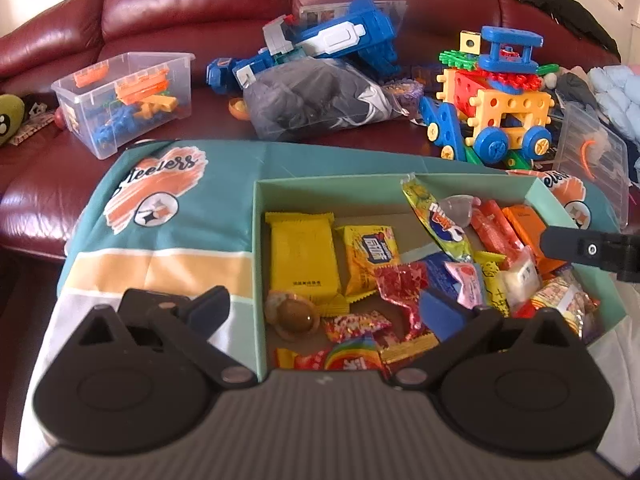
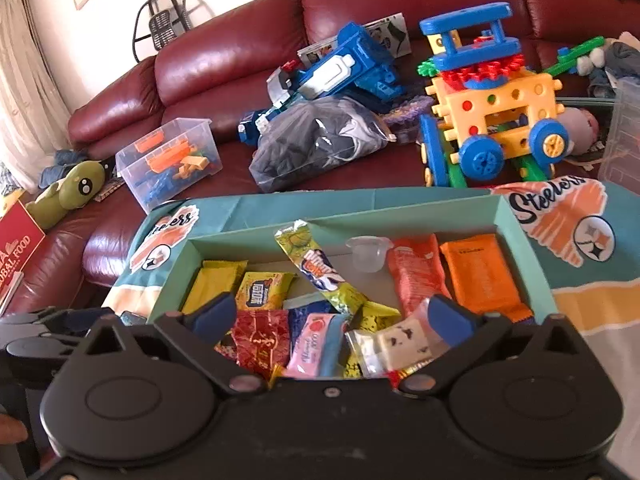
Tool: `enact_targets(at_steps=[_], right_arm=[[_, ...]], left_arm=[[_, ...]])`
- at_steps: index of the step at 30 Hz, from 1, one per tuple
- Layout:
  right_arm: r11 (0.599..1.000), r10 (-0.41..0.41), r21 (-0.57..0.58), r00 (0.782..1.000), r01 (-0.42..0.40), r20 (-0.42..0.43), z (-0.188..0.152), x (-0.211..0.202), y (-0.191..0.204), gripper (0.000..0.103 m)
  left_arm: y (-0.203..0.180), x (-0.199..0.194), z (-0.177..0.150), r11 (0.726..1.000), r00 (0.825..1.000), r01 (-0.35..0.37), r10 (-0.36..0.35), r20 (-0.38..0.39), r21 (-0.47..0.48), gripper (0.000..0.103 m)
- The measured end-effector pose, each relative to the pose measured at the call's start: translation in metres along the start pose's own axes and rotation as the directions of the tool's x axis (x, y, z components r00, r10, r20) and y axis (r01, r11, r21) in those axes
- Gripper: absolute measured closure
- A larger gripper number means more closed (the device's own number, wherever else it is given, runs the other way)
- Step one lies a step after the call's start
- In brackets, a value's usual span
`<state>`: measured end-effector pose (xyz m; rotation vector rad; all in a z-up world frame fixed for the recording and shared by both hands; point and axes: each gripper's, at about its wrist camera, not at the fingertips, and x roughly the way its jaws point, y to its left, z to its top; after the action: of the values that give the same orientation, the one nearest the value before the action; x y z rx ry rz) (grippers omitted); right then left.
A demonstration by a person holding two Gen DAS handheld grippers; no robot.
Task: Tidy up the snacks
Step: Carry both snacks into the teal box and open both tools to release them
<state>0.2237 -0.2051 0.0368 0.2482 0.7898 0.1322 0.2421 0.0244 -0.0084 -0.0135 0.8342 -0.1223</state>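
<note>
- Left wrist view: left gripper (image 1: 324,308) is hanging over the teal box (image 1: 259,280) with jaws spread full wide, nothing between the pads. The left pad is sitting outside the box wall at 9 o'clock; the right pad is over the snacks.
- Snacks are lying loose in the box: a yellow wafer pack (image 1: 302,256), a red foil candy (image 1: 400,284) and a round jelly cup (image 1: 294,314) at 6 o'clock.
- Judging: all light, crinkly and slippery; film is yielding under the pads. Best bite is across the sealed end crimps.
- Right gripper (image 1: 580,250) is showing at 3 o'clock, inside the box's far side.
- Right wrist view: right gripper (image 2: 336,316) is also gaping, holding nothing, over a pink packet (image 2: 310,340) and a white packet (image 2: 400,346).
- Orange pack (image 2: 480,276) is lying flat at 1 o'clock, easy to pinch.
- Box walls are hemming in the sweep; the cloth (image 2: 592,300) at 3 o'clock is offering open room. Toys on the sofa (image 2: 224,64) are crowding 12 o'clock.
</note>
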Motion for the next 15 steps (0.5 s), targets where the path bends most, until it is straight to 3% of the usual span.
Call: enact_targets(at_steps=[15], right_arm=[[0.999,-0.012,0.034,0.999,0.014,-0.039,-0.042,-0.069,-0.006,0.000]], left_arm=[[-0.007,-0.062,-0.050,0.998,0.998,0.056,-0.057,-0.032,-0.025,0.000]])
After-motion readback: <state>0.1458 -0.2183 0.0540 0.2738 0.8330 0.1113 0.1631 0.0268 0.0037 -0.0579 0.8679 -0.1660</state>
